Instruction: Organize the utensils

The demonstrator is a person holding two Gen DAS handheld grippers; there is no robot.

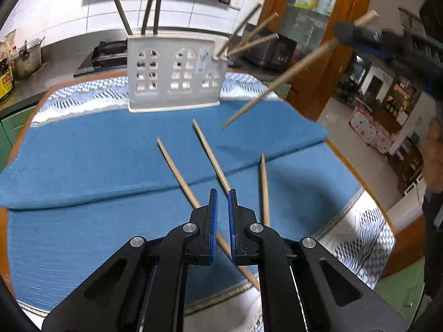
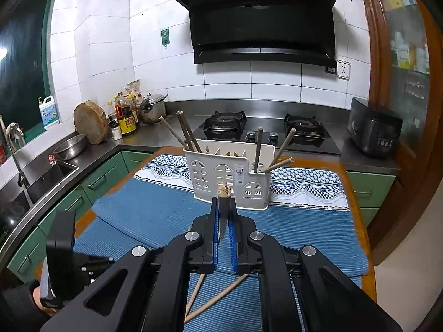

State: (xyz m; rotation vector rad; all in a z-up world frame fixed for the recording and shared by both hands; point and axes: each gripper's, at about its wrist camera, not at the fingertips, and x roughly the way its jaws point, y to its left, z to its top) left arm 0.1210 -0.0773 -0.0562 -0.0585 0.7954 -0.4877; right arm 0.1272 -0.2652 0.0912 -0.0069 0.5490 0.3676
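Now white holder (image 2: 229,177) has chopsticks (image 2: 191,135) both ends; right gripper (image 2: 223,210) clamps chopstick (image 2: 224,193); left gripper (image 1: 223,193) closed, empty.

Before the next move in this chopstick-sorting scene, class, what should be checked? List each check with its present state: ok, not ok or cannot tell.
1. Right gripper has a firm hold on a chopstick: ok, jaws shut on it, lifted off the cloth.
2. Held chopstick aimed into the white holder: not ok, its tip hangs beside the holder, not over a slot.
3. Room in the holder: ok, three sticks at each end, middle compartment looks free.
4. Holder standing upright on the blue cloth: ok.
5. Left gripper free for the next stick: ok, shut on nothing, above three loose chopsticks.
6. Left pads aligned with one loose stick: cannot tell.
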